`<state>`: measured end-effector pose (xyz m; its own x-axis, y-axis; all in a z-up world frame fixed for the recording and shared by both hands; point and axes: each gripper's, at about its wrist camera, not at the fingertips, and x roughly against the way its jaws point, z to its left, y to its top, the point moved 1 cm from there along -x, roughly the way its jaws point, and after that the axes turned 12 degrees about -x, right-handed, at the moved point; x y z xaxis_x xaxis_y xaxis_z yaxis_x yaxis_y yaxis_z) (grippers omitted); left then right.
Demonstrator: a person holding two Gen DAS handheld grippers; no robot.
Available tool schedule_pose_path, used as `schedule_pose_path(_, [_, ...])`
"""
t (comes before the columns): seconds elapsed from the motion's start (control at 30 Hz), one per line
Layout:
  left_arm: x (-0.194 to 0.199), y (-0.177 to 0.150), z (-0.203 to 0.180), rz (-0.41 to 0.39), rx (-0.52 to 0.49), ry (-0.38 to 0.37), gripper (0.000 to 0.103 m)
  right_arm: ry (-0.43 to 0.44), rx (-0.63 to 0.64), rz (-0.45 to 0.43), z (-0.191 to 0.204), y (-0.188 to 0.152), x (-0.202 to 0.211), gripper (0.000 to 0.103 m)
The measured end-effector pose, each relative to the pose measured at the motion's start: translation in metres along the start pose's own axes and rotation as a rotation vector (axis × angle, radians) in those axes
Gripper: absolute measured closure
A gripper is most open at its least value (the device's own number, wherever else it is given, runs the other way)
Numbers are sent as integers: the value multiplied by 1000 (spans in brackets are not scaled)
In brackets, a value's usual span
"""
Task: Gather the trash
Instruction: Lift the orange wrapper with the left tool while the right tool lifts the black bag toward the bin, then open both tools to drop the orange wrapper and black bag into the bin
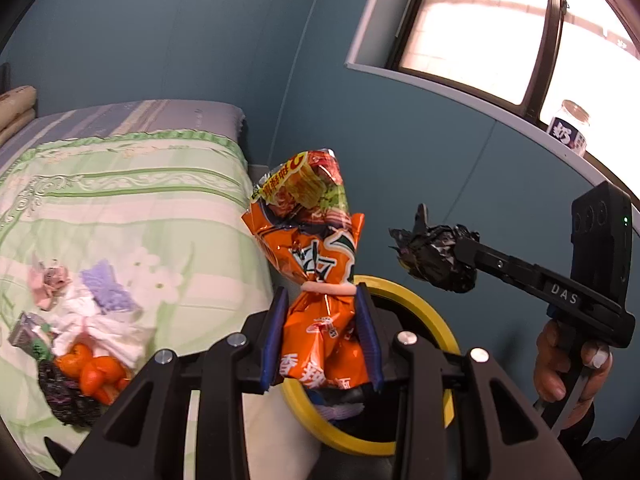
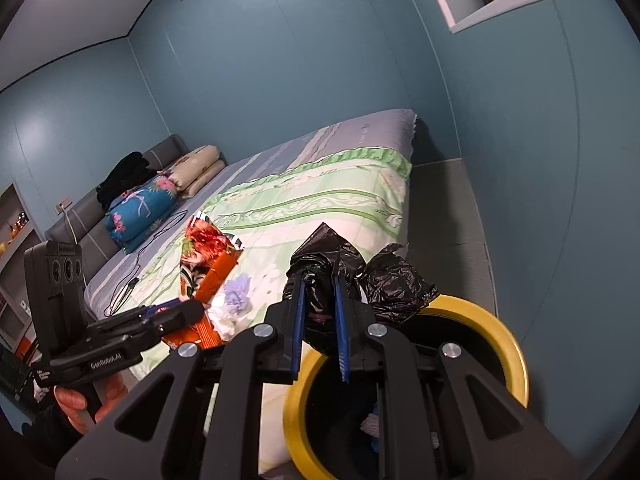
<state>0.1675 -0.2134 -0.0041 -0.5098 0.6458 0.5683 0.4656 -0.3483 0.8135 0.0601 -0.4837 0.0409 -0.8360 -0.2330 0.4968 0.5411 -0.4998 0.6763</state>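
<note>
Beside the bed (image 1: 132, 200), at its foot end, a bin with a yellow rim (image 1: 404, 286) stands on the floor, and both hands have their loads poised over or close to its mouth, which looks like the reason for the way each piece is held: high and clear of the bedding, ready to be dropped in. The left claw (image 1: 320, 332) is partly closed and clamped on an orange snack bag (image 1: 316, 248), its blue pads pressing the bag's crumpled waist so the printed top stands upright above the rim. The right claw (image 2: 320, 320) is squeezed nearly together on a crumpled black plastic bag (image 2: 384, 280), which bulges out past the fingertips just above the bin's edge. More trash is still on the bed's green quilt: orange peel (image 1: 94, 372), white tissues (image 1: 100, 320), a purple scrap (image 1: 108, 288) and a small dark wrapper (image 1: 68, 400), bunched together near the edge. Judging by this, the task is partway along, with two pieces about to be binned.
</note>
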Motion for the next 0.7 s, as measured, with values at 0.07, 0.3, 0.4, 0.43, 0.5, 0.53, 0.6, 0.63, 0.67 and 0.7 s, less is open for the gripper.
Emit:
schedule_pose_path(0.07, [-7, -1, -5, 10, 1, -15, 71, -10, -10, -1, -6, 1, 2, 90])
schedule_pose_path(0.3, [-32, -9, -17, 62, 3, -41, 71, -33, -42, 6, -21, 2, -1, 90])
schedule_pose_path(0.4, [-42, -14, -22, 92, -6, -48, 71, -41, -53, 13, -26, 1, -3, 90])
schedule_pose_path(0.43, [-46, -16, -24, 104, -7, -54, 71, -43, -57, 15, -27, 1, -4, 90])
schedule_pose_path(0.5, [-52, -18, -27, 119, -12, -61, 71, -50, -64, 16, -29, 3, -6, 89])
schedule_pose_path(0.53, [-56, -20, -28, 128, -14, -64, 71, -55, -69, 19, -31, 3, -7, 89])
schedule_pose_path(0.6, [-61, -23, -31, 140, -12, -72, 71, -59, -77, 23, -34, 3, -9, 89])
schedule_pose_path(0.63, [-63, -24, -31, 146, -10, -77, 71, -61, -81, 28, -36, 3, -11, 89])
schedule_pose_path(0.67, [-66, -26, -32, 152, -9, -81, 71, -66, -86, 32, -37, 3, -12, 89])
schedule_pose_path(0.7, [-67, -27, -33, 157, -10, -85, 71, -68, -89, 35, -40, 3, -14, 89])
